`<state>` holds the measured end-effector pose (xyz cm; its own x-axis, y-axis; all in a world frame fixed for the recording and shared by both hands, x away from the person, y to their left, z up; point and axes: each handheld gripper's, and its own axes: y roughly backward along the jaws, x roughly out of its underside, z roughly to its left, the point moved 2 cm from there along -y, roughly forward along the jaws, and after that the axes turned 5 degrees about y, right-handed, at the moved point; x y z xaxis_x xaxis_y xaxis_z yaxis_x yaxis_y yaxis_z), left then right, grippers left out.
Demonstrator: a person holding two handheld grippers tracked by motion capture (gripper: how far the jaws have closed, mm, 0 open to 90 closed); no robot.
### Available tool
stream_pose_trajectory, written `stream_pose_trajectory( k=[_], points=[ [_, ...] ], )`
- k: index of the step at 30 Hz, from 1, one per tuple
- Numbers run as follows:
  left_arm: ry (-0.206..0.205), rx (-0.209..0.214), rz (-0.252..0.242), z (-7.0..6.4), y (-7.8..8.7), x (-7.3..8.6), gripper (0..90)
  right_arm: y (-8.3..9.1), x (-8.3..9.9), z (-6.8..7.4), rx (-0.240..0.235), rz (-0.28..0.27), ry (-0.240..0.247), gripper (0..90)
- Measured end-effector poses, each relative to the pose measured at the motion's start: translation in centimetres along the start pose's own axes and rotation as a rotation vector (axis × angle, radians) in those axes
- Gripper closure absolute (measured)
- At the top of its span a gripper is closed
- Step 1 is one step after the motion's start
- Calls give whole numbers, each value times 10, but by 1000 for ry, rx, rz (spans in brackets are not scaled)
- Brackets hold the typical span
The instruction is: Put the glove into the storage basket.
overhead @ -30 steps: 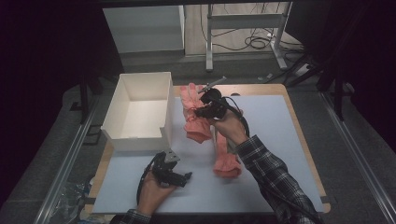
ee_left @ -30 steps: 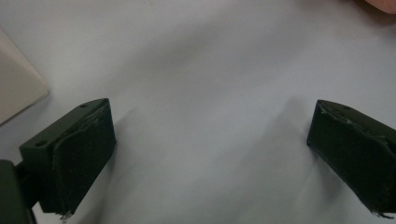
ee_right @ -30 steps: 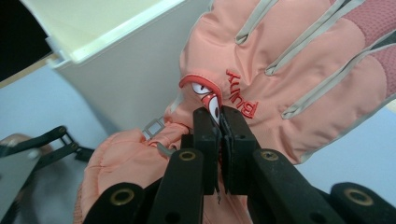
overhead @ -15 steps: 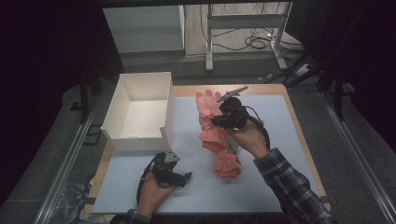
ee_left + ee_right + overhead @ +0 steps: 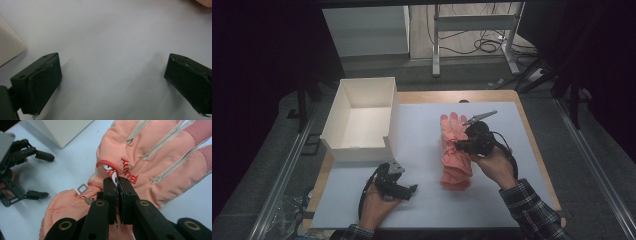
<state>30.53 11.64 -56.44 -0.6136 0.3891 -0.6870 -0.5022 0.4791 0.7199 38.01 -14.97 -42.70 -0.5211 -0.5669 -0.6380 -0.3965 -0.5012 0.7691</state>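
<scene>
A dim room with cables on the floor surrounds a desk (image 5: 422, 210) covered in a pale sheet. On it, right of centre, the right tool (image 5: 117, 185) has its jaws pressed together on a fold of fabric at the back of a pink glove (image 5: 155, 157), just beside the red lettering and the eye-shaped patch. In the high view this tool (image 5: 462, 145) sits over the glove (image 5: 453, 131), held by the right hand (image 5: 492, 165) in a plaid sleeve. The glove lies with its fingers pointing away from the person, its cuff end overlapping a second pink glove (image 5: 455, 175) nearer the person; a small grey buckle (image 5: 82, 187) shows where the two meet.

The left tool (image 5: 408, 190) rests low on the desk at the near left, held in the left hand (image 5: 377, 202). Its jaws are spread wide with only bare sheet between them, as the left gripper view (image 5: 112, 75) shows, well apart from the gloves.

A white box (image 5: 389, 115), open on top, stands at the far left of the desk, just beyond the left tool
</scene>
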Motion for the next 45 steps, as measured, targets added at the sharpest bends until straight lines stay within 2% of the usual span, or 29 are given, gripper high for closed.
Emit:
stream_pose_trajectory(
  k=[5, 9, 15, 22, 25, 27, 30, 35, 45],
  points=[
    [0, 0, 0, 0, 0, 0, 12, -11, 11, -1, -29, 16, -31, 854],
    [0, 0, 0, 0, 0, 0, 12, -19, 16, -1, -32, 23, -33, 852],
    [0, 0, 0, 0, 0, 0, 12, -26, 23, -1, -2, 30, -25, 821],
    [0, -1, 0, 0, 0, 0, 12, -32, 30, -3, 1, 24, -15, 731],
    [0, -1, 0, 0, 0, 0, 12, -31, 30, -4, 6, 19, -11, 655],
    [0, 0, 0, 0, 0, 0, 12, -30, 30, -4, 6, 14, -10, 635],
    [0, 0, 0, 0, 0, 0, 12, -24, 29, -6, -7, -25, -10, 570],
    [0, -1, 0, 0, 0, 0, 12, -12, 29, -11, 11, -55, -8, 555],
    [0, 0, 0, 0, 0, 0, 12, 1, 34, -18, 30, -84, 2, 557]
  ],
)
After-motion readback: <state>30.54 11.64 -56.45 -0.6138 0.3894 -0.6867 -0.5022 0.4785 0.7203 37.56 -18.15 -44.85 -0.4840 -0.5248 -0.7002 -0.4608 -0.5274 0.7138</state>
